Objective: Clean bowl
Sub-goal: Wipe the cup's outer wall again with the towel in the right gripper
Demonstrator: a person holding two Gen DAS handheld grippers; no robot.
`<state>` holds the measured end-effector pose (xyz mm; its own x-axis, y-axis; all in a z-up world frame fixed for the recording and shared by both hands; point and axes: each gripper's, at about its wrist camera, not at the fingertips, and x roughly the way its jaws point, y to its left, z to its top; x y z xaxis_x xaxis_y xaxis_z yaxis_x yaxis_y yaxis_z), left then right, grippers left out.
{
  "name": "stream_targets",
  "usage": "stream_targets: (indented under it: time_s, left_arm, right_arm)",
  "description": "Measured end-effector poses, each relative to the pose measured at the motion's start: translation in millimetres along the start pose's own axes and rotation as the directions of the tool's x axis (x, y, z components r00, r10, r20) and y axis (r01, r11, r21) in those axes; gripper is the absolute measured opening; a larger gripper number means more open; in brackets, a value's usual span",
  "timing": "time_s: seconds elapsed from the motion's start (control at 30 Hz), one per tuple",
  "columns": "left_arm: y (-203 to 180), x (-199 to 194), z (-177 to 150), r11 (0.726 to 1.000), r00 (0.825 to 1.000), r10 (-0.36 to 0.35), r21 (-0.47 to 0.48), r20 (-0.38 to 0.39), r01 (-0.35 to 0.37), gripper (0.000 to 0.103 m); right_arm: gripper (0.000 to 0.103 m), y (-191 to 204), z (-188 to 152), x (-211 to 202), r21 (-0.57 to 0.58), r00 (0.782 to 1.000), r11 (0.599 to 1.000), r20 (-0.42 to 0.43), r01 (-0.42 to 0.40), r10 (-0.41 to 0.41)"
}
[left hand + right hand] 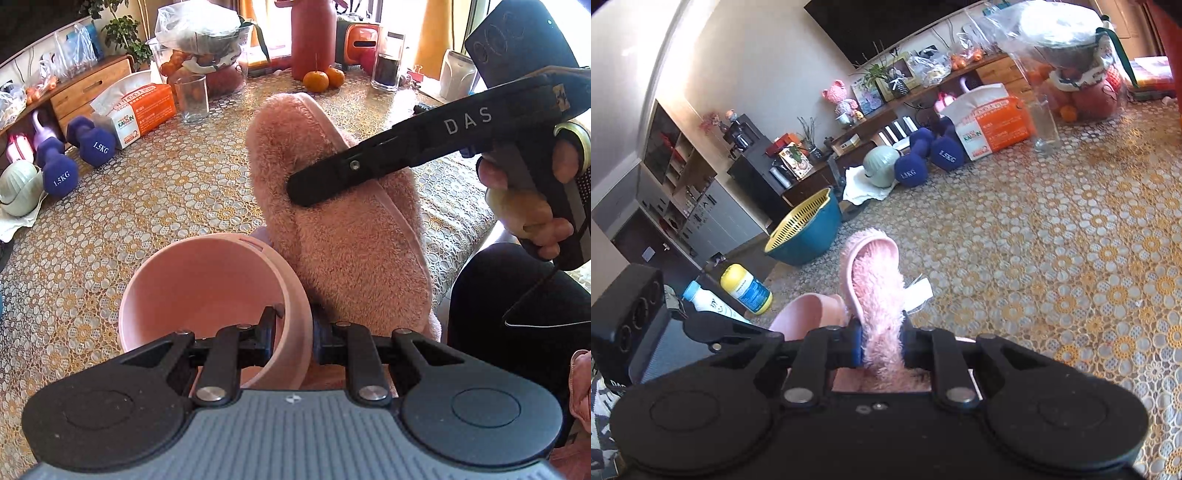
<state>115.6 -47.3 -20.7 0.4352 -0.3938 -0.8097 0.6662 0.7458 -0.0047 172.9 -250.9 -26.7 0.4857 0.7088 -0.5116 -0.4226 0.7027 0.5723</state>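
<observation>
Left claw (pixel 293 332) is clamped on the wall of the round pink plastic bowl (pixel 207 291) — one finger inside the rim, the other outside, jaws closed down to just the wall's thickness. The bowl hangs tipped ahead of that claw, mouth open toward the camera, lifted off the lace-patterned surface (pixel 147 192). Over on the other side, the right claw (pixel 881 349) is pinched tight on a fluffy pink cloth with a smooth trimmed edge (pixel 875 288); the pile bulges out between its blue pads (pixel 857 347). From the right wrist view the bowl (pixel 809 314) sits just left of that claw, beside the cloth — I can't tell whether they are touching. From the left view the cloth (pixel 351 221) rises just to the right of the bowl, near its rim.

Handling, as I judge it: the bowl looks light and stiff, with a smooth wall that could twist or slip in a rim pinch, so a deep bite on the wall suits it, with the mouth turned toward the cloth. The cloth is soft and floppy; a grip near its middle leaves a free end to press inside. Wiping hasn't clearly started.
</observation>
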Motion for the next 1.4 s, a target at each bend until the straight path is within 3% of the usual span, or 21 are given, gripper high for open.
stream_targets:
  time_s: [0.37, 0.5, 0.67, 0.93, 1.1, 1.17, 1.3, 1.4]
  left_arm:
    - [4.0, 4.1, 3.0, 1.0, 1.0, -0.006, -0.004, 0.008, 0.006, 0.02]
    - [4.6, 4.7, 2.7, 1.0, 1.0, -0.008, -0.005, 0.004, 0.008, 0.021]
    - [3.7, 5.1, 3.0, 1.0, 1.0, -0.001, -0.007, 0.008, 0.001, 0.021]
    - [1.8, 3.1, 3.6, 0.999, 0.999, 0.035, 0.003, 0.016, -0.035, 0.022]
    - [-1.0, -3.6, 4.7, 0.998, 0.997, 0.063, 0.003, 0.038, -0.063, 0.041]
    - [-2.3, -7.1, 4.9, 0.998, 0.997, 0.067, 0.006, 0.046, -0.067, 0.044]
    - [-6.7, -20.9, 3.8, 0.994, 0.994, 0.093, 0.052, 0.055, -0.095, 0.044]
    - [-11.2, -33.5, -2.9, 0.982, 0.991, 0.122, 0.139, 0.051, -0.128, 0.044]
  right_arm:
    - [0.017, -5.5, 6.8, 32.0, -0.017, 0.998, 0.998, -0.035, 0.053, -0.054]
    - [0.017, -13.3, 8.9, 41.0, -0.041, 0.991, 0.992, -0.059, 0.118, -0.12]
    - [0.017, -26.0, -3.4, 56.5, -0.094, 0.967, 0.973, -0.122, 0.212, -0.222]
    - [0.017, -39.2, -9.5, 6.2, -0.006, 0.982, 0.985, -0.069, 0.174, -0.174]
    - [0.017, -30.7, -15.1, -13.2, -0.002, 0.989, 0.989, -0.041, 0.145, -0.145]
    - [0.017, -26.3, -17.9, -17.4, -0.004, 0.99, 0.991, -0.033, 0.134, -0.134]
    - [0.017, -18.3, -23.0, -26.5, 0.001, 0.994, 0.994, -0.021, 0.107, -0.107]
    - [0.017, -10.4, -24.8, -32.6, -0.009, 0.997, 0.997, -0.011, 0.079, -0.079]
